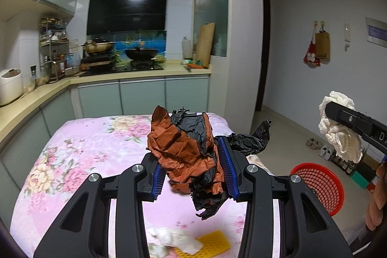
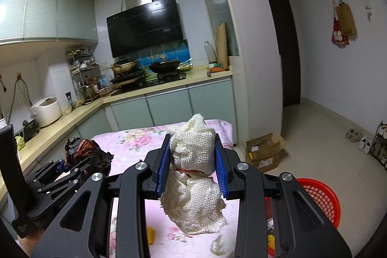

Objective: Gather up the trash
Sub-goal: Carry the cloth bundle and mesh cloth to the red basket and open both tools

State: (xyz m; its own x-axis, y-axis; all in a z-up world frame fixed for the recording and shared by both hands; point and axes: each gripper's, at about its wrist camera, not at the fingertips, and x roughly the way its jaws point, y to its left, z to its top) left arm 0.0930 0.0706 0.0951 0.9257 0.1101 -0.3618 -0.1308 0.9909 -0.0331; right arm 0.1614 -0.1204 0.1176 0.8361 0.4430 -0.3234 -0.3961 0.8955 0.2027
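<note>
Left gripper (image 1: 193,173) was clamped on a crumpled orange-and-black wad (image 1: 188,149), blue pads pressing both sides, held up over the pink floral tablecloth (image 1: 72,149). Right gripper (image 2: 192,168) was closed tight on a bunched white mesh net (image 2: 193,173), also lifted clear of the cloth, with the red mesh basket (image 2: 321,200) low at its right on the floor side. More trash was left on the table below the left gripper: a white crumpled tissue (image 1: 174,241) touching a yellow gridded piece (image 1: 215,243).
</note>
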